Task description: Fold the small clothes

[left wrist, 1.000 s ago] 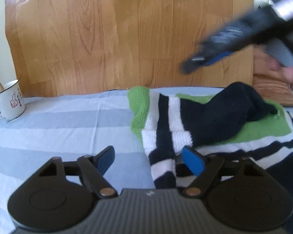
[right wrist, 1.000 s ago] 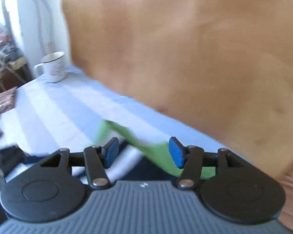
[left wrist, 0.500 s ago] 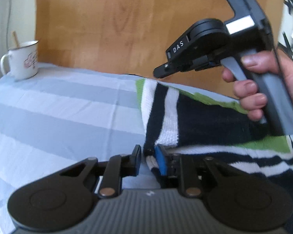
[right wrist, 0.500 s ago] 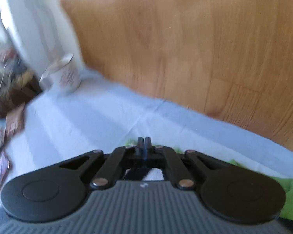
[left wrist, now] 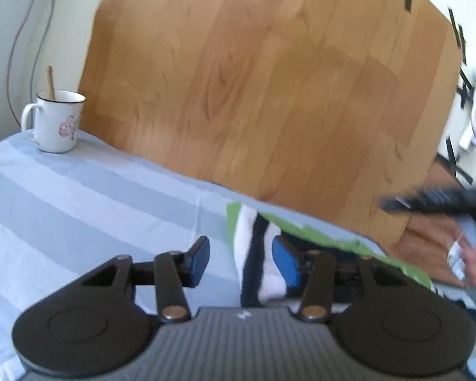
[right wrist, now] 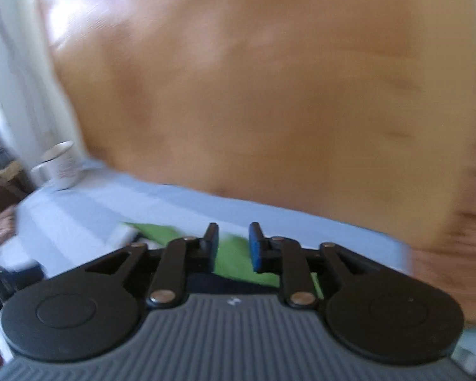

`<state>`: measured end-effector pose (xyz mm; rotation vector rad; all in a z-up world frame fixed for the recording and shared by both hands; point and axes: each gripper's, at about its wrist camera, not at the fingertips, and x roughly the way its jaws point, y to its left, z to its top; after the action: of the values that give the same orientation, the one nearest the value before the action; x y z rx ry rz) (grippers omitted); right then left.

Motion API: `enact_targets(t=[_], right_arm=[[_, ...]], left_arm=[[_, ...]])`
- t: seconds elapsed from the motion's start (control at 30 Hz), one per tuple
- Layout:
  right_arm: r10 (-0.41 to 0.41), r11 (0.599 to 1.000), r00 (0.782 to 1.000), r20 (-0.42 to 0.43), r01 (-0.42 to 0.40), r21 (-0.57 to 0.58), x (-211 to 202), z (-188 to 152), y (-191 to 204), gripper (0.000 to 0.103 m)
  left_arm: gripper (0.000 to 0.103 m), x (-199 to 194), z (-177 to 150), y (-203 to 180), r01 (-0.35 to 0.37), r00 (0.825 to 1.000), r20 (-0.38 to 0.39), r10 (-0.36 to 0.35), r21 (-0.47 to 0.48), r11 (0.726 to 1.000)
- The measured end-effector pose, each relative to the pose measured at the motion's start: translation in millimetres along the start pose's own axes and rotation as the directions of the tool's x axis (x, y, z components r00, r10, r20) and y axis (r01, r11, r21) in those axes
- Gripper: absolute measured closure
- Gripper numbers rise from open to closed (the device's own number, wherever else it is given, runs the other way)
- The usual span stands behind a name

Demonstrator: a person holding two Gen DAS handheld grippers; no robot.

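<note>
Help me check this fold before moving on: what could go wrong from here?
Both jaws have just been opening. The left gripper stands open with the striped sock loose between its pads, so the fold may spring back. The mug with a stick in it stands near the cloth's edge; a sweep could tip it.

On the desk [left wrist: 79,209] before me the sock [left wrist: 257,254] lies on another knitted piece [left wrist: 327,238], just in front of my left gripper [left wrist: 241,258], the mug [left wrist: 58,122] stands far left at the back against the wooden board [left wrist: 269,95], a stick [left wrist: 50,82] in it.
</note>
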<state>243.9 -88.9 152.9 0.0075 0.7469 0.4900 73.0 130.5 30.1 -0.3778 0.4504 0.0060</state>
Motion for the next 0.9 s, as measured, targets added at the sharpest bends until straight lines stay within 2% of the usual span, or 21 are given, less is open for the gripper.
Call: enact_targets(t=[0.1,0.2,0.3,0.37,0.53,0.57,0.6,0.63,0.67,0.7,0.8,0.9], right_arm=[[-0.098,0.993,0.995,0.01,0.097,0.068,-40.0,-25.7,-44.1,0.068],[-0.145,0.975,0.989,-0.04,0.149,0.167,-58.6,-53.1,-78.9,0.066],[-0.118,0.956,0.99,-0.078,0.134,0.262,-55.5,-75.7,-96.7,0.061],[-0.095,0.938,0.991,-0.097,0.122,0.323,-43.1,-85.4,-102.4,0.052],[-0.05,0.863,0.995,-0.083,0.085,0.499,-13.4,-93.5,-111.1,0.05],[-0.034,0.854,0.997,-0.073,0.067,0.517,-10.5,-93.3,-111.4,0.054],[-0.005,0.856,0.997,-0.073,0.042,0.515,-6.1,-91.7,-107.7,0.059],[-0.012,0.873,0.997,-0.078,0.048,0.486,-5.8,-88.2,-100.7,0.083],[-0.017,0.895,0.996,-0.089,0.055,0.443,-6.5,-84.6,-93.2,0.096],[-0.018,0.904,0.996,-0.086,0.053,0.424,-9.5,-82.6,-87.3,0.096],[-0.053,0.927,0.999,0.003,0.048,0.371,-45.9,-75.4,-75.9,0.096],[-0.086,0.917,0.995,0.055,0.057,0.394,-86.4,-82.1,-82.1,0.096]], left_arm=[[0.061,6.1,8.7,-0.3,0.011,1.0,-0.024,-0.012,-0.026,1.0],[0.061,19.0,19.6,-13.9,0.023,0.998,-0.064,-0.023,0.006,1.0],[0.061,44.9,24.3,-27.2,0.029,0.996,-0.087,-0.024,0.061,0.998],[0.061,69.5,25.8,-34.8,0.015,0.993,-0.121,-0.005,0.083,0.996],[0.061,115.8,5.8,-36.1,-0.027,0.982,-0.187,0.039,0.067,0.997],[0.061,119.0,2.7,-37.1,-0.034,0.978,-0.203,0.05,0.083,0.996],[0.06,116.2,4.8,-37.4,-0.018,0.982,-0.186,0.035,0.094,0.995],[0.059,114.3,4.7,-36.9,-0.004,0.984,-0.175,0.022,0.105,0.994],[0.06,116.6,3.2,-34.8,0.003,0.979,-0.201,0.017,0.099,0.995],[0.061,117.7,3.1,-32.1,0.01,0.977,-0.214,0.008,0.084,0.996],[0.061,114.3,4.3,-29.3,0.03,0.977,-0.211,-0.012,0.08,0.996],[0.06,112.7,2.8,-33.8,0.053,0.975,-0.218,-0.027,0.112,0.992]])
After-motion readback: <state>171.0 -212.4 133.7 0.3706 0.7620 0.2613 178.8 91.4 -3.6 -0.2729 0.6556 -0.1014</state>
